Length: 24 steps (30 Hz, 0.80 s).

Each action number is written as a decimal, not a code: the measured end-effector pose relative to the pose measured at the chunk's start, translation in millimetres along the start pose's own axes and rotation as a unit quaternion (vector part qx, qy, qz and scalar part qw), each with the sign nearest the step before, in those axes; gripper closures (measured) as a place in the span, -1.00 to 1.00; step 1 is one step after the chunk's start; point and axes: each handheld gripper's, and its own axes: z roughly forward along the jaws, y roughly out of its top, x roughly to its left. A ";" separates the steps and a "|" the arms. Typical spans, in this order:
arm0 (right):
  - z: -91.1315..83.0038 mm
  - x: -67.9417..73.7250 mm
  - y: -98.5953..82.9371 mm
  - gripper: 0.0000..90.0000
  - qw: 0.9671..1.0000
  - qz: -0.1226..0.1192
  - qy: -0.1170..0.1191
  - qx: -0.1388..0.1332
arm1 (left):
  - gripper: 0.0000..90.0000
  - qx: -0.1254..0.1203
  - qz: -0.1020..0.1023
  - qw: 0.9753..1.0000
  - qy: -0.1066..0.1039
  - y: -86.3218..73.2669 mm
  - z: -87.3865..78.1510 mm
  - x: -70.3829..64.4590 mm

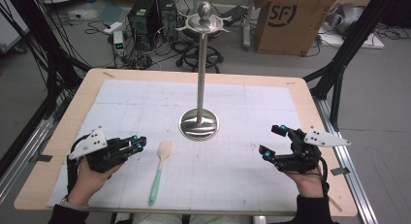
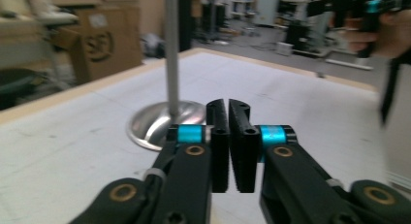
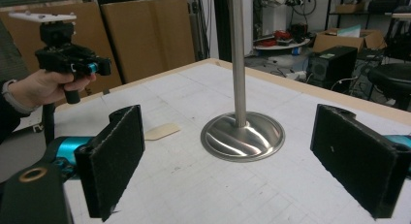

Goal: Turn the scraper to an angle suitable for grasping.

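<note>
Left tool [image 1: 137,144] beside spatula [image 1: 160,170]

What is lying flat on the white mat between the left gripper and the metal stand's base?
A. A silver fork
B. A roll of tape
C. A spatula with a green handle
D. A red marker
C. In the high view a spatula with a pale blade and green handle lies on the mat, just right of the left gripper and left of the stand.

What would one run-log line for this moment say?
left gripper: shut, empty, beside spatula | right gripper: open, empty | spatula: flat on mat, untouched | metal stand: upright, centre
</note>
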 end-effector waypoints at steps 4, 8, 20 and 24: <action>0.6 0.6 -0.1 -0.75 1.000 0.000 0.000 0.001 | 1.00 0.029 -0.001 1.000 -0.010 -3.4 5.7 -4.2; 1.9 1.6 -0.3 -0.75 1.000 -0.002 0.002 0.005 | 1.00 0.035 -0.017 0.999 -0.025 -6.4 11.9 -8.2; 0.0 1.8 -2.5 -0.75 1.000 -0.002 0.000 0.010 | 1.00 0.109 -0.043 0.992 -0.043 -27.7 35.0 -8.0; 0.1 2.6 -3.6 -0.75 1.000 -0.002 0.001 0.014 | 1.00 0.128 -0.053 0.989 -0.046 -33.1 41.3 -6.2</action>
